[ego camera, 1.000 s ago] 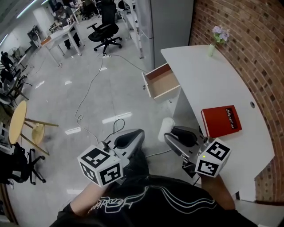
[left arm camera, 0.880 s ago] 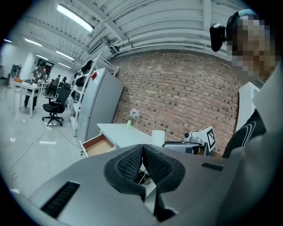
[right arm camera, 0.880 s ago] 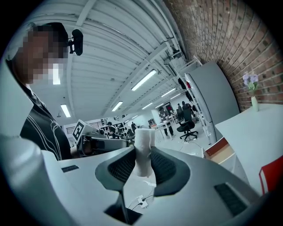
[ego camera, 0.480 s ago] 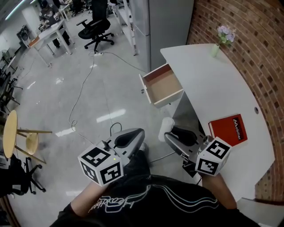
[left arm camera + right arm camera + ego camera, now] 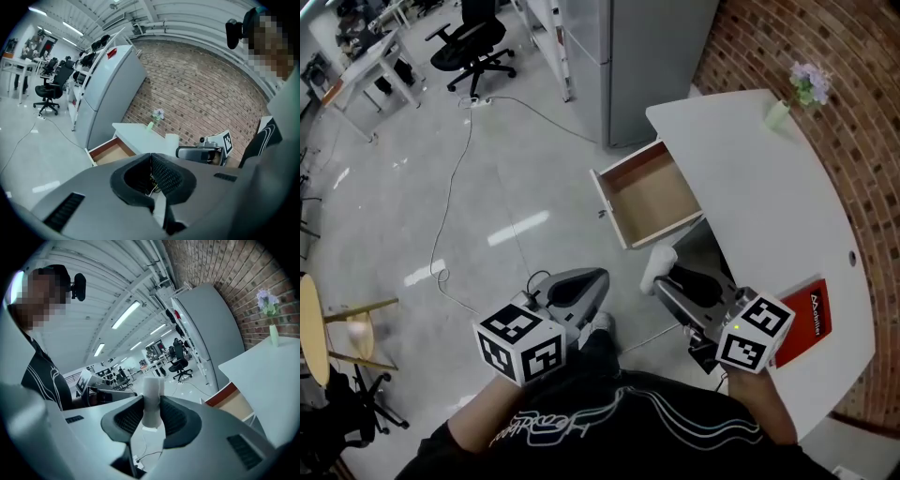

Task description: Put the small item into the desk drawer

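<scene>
The small item (image 5: pixel 657 265) is a white cylinder, and my right gripper (image 5: pixel 662 279) is shut on it, holding it over the floor just short of the open drawer (image 5: pixel 656 192). In the right gripper view the white item (image 5: pixel 152 401) stands upright between the pads, with the drawer (image 5: pixel 233 404) ahead to the right. The wooden drawer is pulled out from the white desk (image 5: pixel 750 178) and looks empty. My left gripper (image 5: pixel 594 281) hangs over the floor to the left, its jaws (image 5: pixel 151 159) shut on nothing.
A red book (image 5: pixel 811 319) lies on the desk behind my right gripper's cube. A vase of flowers (image 5: pixel 802 94) stands at the desk's far end by the brick wall (image 5: pixel 862 122). A grey cabinet (image 5: pixel 628 56), a floor cable (image 5: pixel 441 225) and an office chair (image 5: pixel 473 42) lie beyond.
The desk and open drawer have drawn nearer to the grippers in the head view, and the red book has slid down behind the right cube. Both grippers keep their state.
</scene>
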Tool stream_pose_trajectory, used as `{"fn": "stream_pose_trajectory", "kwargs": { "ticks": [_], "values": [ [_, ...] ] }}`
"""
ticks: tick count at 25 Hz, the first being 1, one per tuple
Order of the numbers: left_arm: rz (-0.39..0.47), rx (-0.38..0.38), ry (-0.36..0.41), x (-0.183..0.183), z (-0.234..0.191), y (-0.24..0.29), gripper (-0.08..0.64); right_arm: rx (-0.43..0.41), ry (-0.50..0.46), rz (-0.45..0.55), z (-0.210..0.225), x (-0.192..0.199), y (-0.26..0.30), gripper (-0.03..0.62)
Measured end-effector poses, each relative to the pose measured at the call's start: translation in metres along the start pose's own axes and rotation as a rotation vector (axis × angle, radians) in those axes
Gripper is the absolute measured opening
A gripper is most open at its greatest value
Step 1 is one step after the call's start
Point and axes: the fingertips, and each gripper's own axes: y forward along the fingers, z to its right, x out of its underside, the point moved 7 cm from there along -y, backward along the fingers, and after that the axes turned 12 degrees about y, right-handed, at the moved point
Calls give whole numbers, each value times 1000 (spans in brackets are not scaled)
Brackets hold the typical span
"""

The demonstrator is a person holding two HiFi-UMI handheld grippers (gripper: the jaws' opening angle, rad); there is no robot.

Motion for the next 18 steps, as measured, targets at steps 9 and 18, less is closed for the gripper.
{"fn": "stream_pose_trajectory", "kwargs": {
  "ticks": [9, 18],
  "values": [
    [-52, 33, -43, -18, -124, 57, 21, 132, 2, -59, 75, -51, 90, 120],
    [-77, 28, -72, -9, -181, 97, 21, 221, 6, -142, 140, -57, 138, 120]
  ]
}}
